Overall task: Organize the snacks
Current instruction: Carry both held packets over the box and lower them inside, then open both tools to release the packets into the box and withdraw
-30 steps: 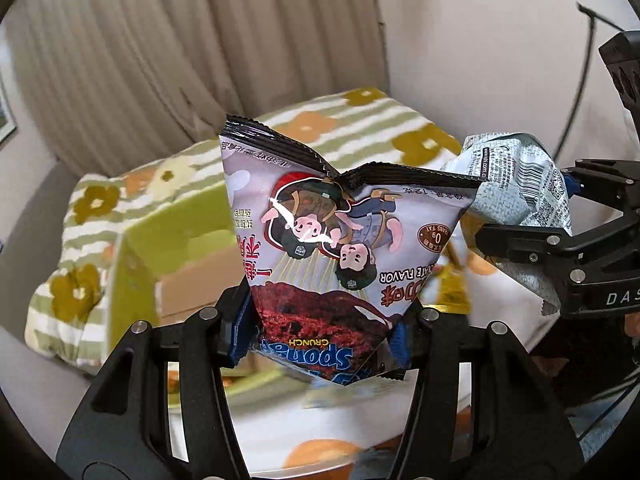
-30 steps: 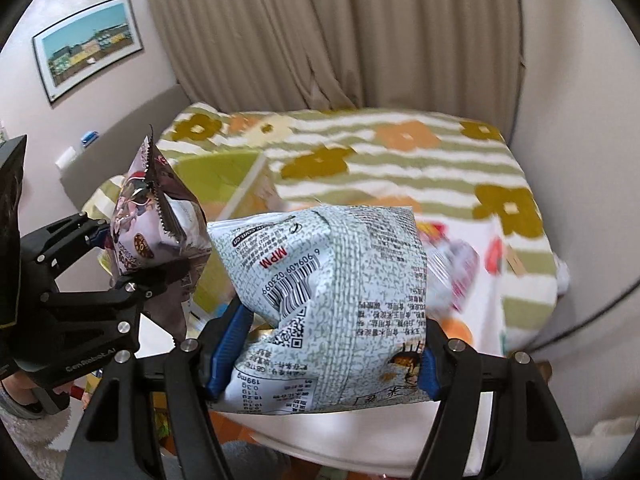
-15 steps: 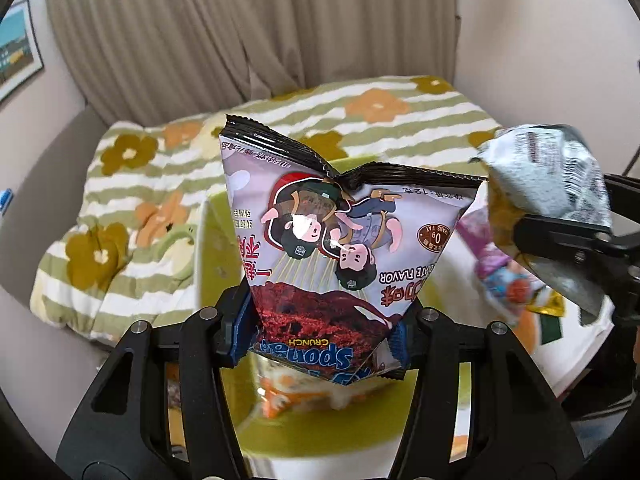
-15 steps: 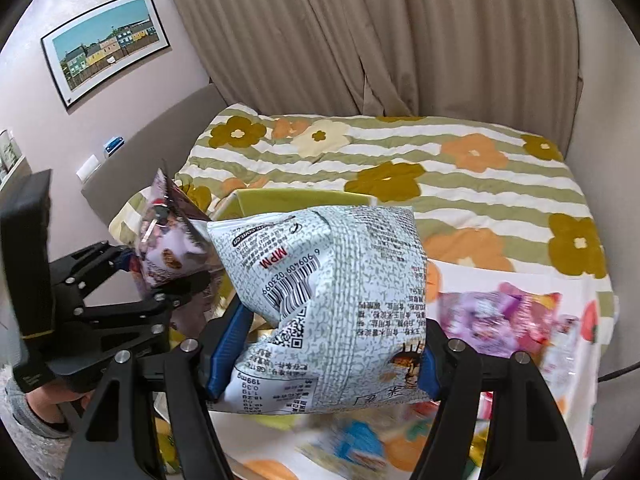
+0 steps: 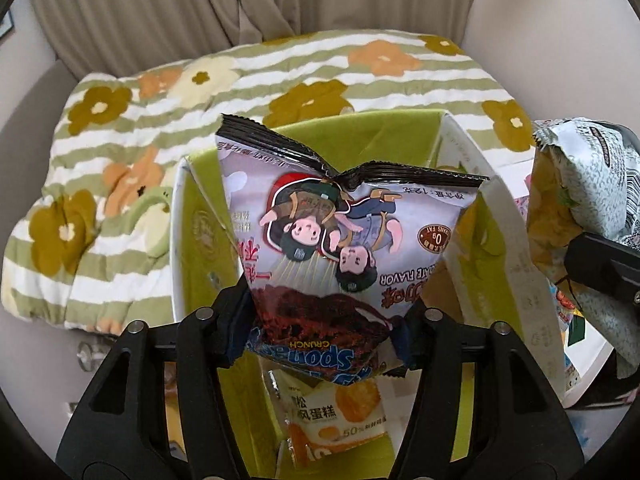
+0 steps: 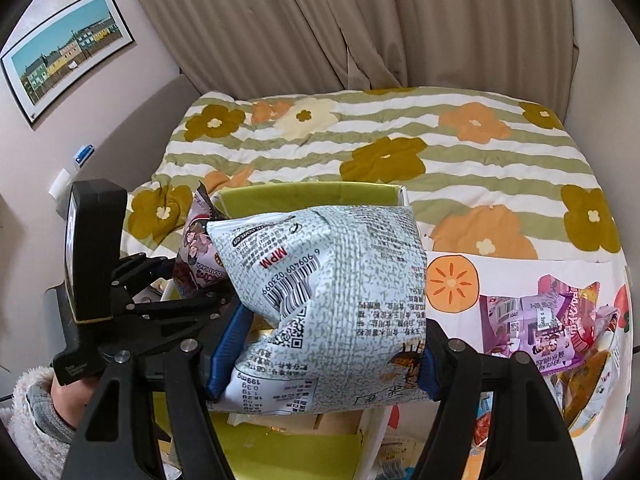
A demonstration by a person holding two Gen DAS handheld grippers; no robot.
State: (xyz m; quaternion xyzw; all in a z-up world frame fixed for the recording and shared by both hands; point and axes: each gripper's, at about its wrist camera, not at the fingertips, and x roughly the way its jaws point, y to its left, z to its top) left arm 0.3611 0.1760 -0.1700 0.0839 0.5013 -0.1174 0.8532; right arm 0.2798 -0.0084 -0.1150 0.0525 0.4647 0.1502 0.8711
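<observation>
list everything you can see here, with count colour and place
pale purple cartoon-print sponge crunch snack bag: 1, purple with black top seam, between the left gripper's pads, over the box
pale green printed snack bag with barcode: 1, grey-green, clamped in the right gripper, over the box
green-lined white cardboard box: 1, lime inside, white outside, on the bed
orange and white cake packet: 1, lying in the box
pile of purple and mixed snack packets: several, on the white fruit-print sheet right of the box
striped flower quilt: 1, green, white, orange
beige curtain: 1, behind the bed
framed picture of houses: 1, left wall
left gripper: black, jaws just easing open
right gripper: black, blue pads
hand in a fleece sleeve: 1, lower left
</observation>
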